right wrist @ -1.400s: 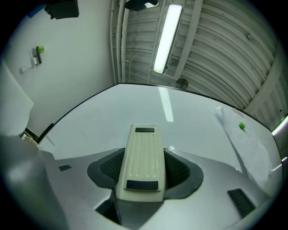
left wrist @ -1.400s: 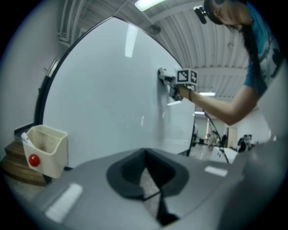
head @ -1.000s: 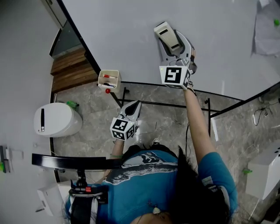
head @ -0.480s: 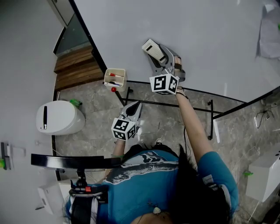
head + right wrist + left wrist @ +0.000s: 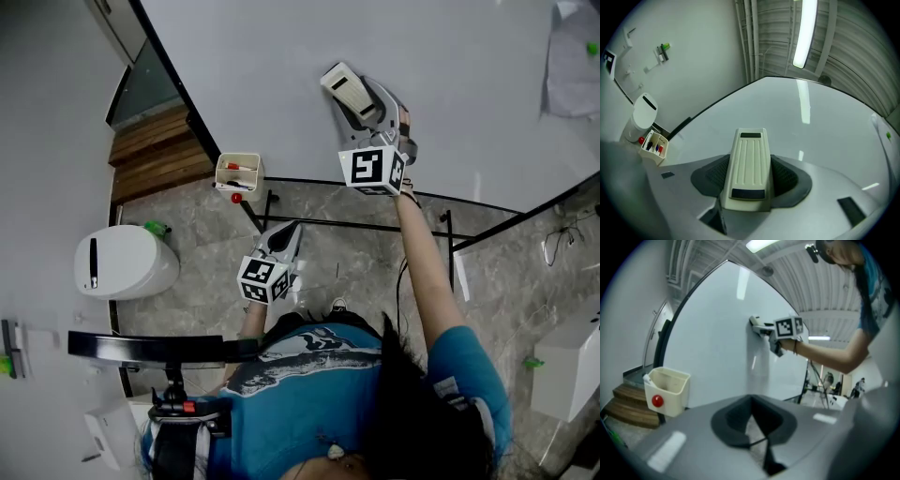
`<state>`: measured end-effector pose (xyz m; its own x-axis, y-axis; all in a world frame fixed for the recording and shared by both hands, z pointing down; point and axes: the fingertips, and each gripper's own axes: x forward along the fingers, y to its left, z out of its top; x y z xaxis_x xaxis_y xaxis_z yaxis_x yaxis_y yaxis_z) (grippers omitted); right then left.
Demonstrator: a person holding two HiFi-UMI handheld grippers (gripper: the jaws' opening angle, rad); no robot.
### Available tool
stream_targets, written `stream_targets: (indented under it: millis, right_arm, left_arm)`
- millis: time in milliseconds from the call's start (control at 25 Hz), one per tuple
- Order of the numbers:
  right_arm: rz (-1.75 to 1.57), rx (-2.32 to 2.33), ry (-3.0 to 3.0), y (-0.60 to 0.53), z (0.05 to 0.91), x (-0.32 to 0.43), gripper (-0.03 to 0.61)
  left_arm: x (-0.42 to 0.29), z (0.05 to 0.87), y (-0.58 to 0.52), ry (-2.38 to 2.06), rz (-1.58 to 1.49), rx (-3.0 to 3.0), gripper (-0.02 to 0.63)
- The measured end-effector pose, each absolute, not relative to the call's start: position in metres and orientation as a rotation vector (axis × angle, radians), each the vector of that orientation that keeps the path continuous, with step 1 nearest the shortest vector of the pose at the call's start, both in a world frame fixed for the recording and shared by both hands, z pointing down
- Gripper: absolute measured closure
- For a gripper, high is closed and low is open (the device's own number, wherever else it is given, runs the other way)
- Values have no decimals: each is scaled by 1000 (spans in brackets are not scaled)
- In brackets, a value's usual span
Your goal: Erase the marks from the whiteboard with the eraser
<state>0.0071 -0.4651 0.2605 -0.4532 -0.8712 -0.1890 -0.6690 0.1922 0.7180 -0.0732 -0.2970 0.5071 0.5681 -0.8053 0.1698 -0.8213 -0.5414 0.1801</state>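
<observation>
Two handheld grippers at a whiteboard, eraser in the right one

From the head view: right gripper (image 5: 364, 101) raised on an outstretched arm (image 5: 427, 272) to the whiteboard (image 5: 469, 66), clamped on a cream eraser (image 5: 345, 89). Left gripper (image 5: 284, 234) low, near the person's body and well apart from the right one, tips aimed up toward the board's lower edge. Long axis of the eraser slanted here, from lower right at the jaws to upper left, free end pointing up-left, away from the marker cube.

Only in the right gripper view: jaws closed on both long sides of the eraser (image 5: 747, 161), ribbed back facing the camera, a dark strip at each end. Narrower end pointing forward along the jaws, out over the whiteboard (image 5: 825, 136).

Only in the left gripper view: left jaws pressed together with nothing between them, just a thin seam. Beyond them, side-on, the eraser (image 5: 758, 326) lying against the whiteboard (image 5: 717, 333).

In all three views: a cream pen tray (image 5: 236, 172) at the board's lower left edge, with a red round magnet (image 5: 657, 401) on its front. On the floor to its left, a white bin (image 5: 127, 260); wooden steps (image 5: 155, 150) behind.
</observation>
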Motion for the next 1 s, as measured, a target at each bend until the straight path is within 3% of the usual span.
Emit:
stream_targets:
  millis: [720,1000]
  right_arm:
    - [-1121,1863,-2108,-462,117,201,316]
    - [-1065,1947,-2105,-463,108,230,316]
  left_arm:
    - [-31,500,-306,-1235,105,2635,609]
    - [-29,502,-308,-1226,107,2642,609]
